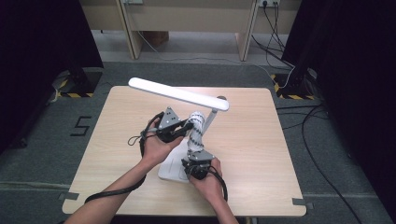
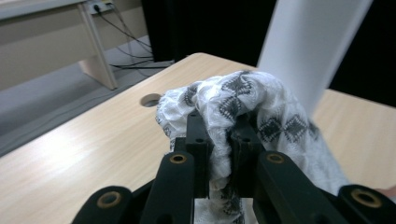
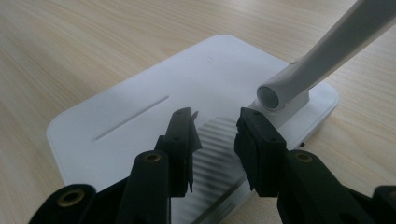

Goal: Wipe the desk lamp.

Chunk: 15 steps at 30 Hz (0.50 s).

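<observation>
Black jaws of the left gripper (image 2: 219, 140) clench a patterned cloth (image 2: 243, 102), hiding the lamp arm (image 2: 308, 46); right gripper (image 3: 215, 135) gapes above the lamp base (image 3: 140, 116), cloth end unseen.

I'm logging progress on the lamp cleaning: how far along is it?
Done: nothing visibly finished. In hand: the left hand-held gripper is shut on the white cloth with grey diamond pattern, held against the white desk lamp's arm; the right hand-held gripper stands open over the lamp's flat white base. Left: whether any part is wiped can't be told.
</observation>
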Tool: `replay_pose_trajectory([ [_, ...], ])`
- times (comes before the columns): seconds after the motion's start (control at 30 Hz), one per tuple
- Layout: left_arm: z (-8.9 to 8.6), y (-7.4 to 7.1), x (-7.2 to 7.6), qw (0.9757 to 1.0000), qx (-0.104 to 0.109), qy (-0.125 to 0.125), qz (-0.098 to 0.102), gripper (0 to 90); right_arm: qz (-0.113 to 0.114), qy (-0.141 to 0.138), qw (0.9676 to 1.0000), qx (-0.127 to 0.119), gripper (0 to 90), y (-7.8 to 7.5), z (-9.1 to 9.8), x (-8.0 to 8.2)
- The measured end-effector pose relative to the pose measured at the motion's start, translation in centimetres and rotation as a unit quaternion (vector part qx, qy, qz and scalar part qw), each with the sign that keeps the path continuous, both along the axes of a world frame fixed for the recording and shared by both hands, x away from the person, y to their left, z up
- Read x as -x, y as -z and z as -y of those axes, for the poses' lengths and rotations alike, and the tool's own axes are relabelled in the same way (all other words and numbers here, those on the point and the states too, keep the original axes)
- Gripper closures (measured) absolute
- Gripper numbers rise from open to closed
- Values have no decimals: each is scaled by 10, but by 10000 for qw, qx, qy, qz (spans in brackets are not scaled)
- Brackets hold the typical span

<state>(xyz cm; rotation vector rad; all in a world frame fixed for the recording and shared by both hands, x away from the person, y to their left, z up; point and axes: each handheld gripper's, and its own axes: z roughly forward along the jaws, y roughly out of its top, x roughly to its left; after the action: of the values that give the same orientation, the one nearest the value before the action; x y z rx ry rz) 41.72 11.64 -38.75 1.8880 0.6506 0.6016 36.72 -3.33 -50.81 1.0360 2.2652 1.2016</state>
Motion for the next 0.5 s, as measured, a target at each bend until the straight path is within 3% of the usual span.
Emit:
replay_pose_trajectory([
  [0.03, 1, 1, 0, 10000, -59, 27, 8, 802, -5, 0, 10000, 0, 659, 0, 0, 0],
  [0.2, 2, 8, -1, 9999, 37, 23, -163, 802, 1, -2, 10000, 3, 659, 0, 0, 0],
  [0.5, 3, 23, -2, 9994, -118, 54, -322, 800, -25, -14, 10000, -22, 660, 0, 0, 0],
])
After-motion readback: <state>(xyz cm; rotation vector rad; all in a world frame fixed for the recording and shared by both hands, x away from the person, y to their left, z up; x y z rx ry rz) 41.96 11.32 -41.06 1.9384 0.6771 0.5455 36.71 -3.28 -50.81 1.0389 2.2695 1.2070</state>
